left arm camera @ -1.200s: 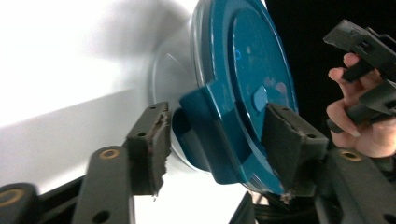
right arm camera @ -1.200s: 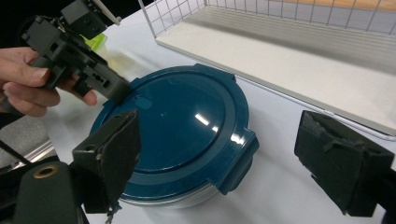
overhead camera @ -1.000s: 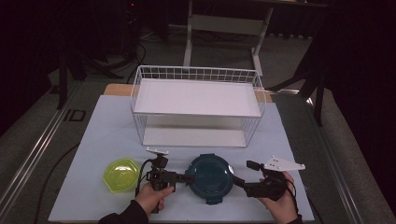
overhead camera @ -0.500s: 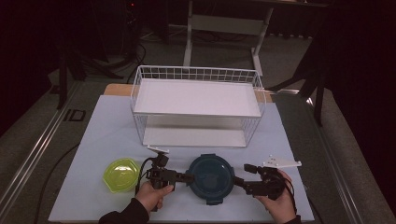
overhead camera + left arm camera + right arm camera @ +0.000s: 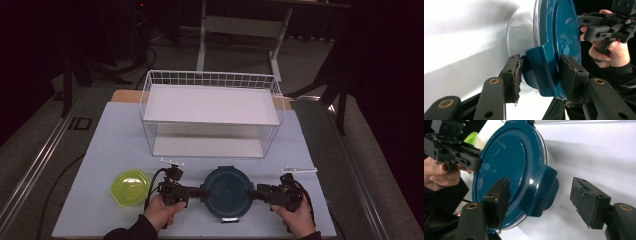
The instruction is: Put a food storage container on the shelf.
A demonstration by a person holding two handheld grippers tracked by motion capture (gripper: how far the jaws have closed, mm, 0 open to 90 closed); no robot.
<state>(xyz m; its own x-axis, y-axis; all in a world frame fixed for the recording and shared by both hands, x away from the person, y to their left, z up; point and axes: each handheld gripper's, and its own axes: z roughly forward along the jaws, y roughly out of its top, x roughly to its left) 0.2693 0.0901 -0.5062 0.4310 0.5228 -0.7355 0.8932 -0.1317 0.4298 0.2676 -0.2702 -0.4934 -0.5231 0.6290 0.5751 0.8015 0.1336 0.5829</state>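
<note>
Teal round lid [image 5: 227, 189] (glossy, side tabs) — left gripper [image 5: 541, 72] clamps one, right gripper [image 5: 541, 202] closing, untouching.

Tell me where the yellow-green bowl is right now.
In the high view, the yellow-green bowl sits near the table's front edge, left of the left gripper and the blue-lidded container.

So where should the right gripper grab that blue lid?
By the clip tab that sticks out from the rim of the blue lid. It is a narrow, blocky flap, so it likely fits between the jaws, unlike the wide round top. Come in level from the right edge. The right gripper, jaws just closing, already straddles it without touching; the left gripper pinches the opposite tab.
</note>
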